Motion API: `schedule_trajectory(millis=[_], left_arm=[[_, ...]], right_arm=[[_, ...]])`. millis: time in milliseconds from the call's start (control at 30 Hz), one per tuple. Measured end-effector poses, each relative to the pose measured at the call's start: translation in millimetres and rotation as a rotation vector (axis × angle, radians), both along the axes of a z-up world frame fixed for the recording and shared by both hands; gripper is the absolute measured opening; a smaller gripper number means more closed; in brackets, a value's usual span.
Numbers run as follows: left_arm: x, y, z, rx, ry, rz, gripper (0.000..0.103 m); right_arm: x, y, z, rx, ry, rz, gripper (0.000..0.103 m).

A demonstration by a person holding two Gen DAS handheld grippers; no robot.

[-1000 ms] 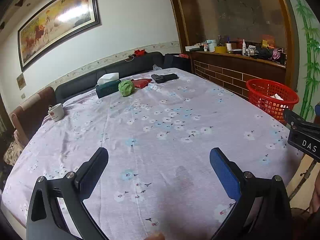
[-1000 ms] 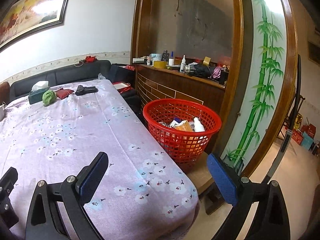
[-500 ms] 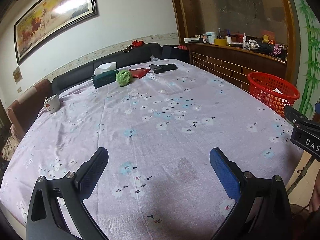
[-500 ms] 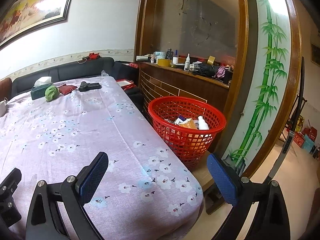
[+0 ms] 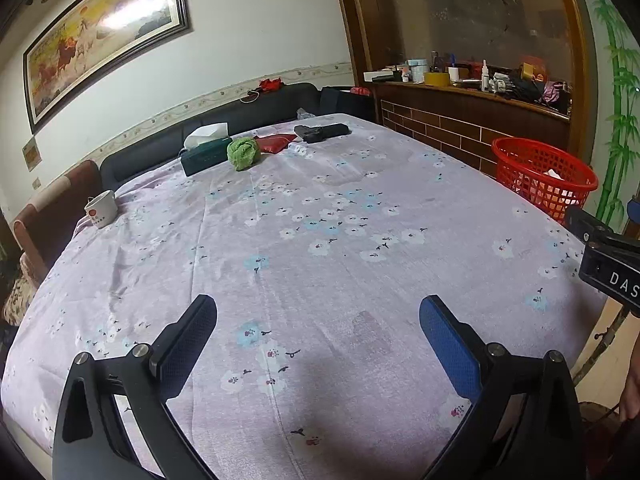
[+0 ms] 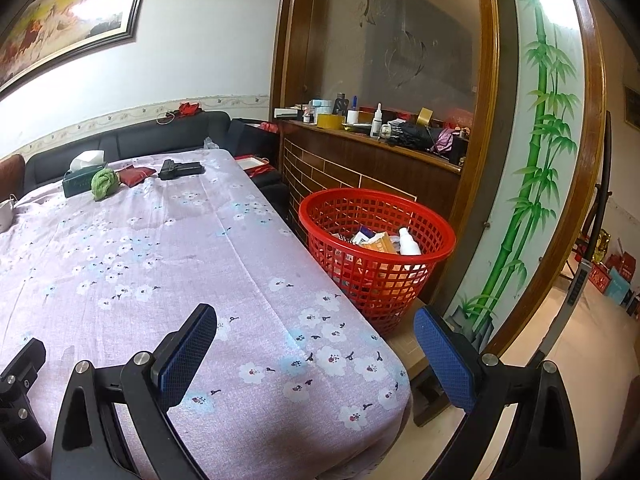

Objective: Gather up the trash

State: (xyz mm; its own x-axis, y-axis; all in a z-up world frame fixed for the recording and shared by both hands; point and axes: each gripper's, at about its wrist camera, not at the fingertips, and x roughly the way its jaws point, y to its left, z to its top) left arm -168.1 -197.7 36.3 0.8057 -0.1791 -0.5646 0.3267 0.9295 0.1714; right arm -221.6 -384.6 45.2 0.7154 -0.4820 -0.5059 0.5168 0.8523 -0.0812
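left gripper (image 5: 318, 322): spread wide, empty, low centre of frame above floral tablecloth (image 5: 320, 240) | right gripper (image 6: 316, 332): spread wide, empty, lower frame over cloth's edge | red basket (image 6: 378, 240): centre-right, beside table, holding white bottle (image 6: 409, 242) and cartons | green cloth (image 5: 243, 153): upper centre-left, touching tissue box (image 5: 206, 152)

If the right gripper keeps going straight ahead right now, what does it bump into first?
Probably the red basket. The open right gripper hangs over the corner of the flowered tablecloth, aimed roughly at the basket beside the table. Depth is hard to judge; angled lower, it might brush the cloth first.
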Motion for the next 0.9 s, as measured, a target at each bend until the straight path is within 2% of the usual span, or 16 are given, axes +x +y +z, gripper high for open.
schedule_trajectory(millis=[900], left_arm=[[0.5, 0.7, -3.2, -0.006, 0.005, -0.001, 0.101]], right_arm=[[4.2, 1.2, -3.6, 0.003, 0.014, 0.008, 0.101]])
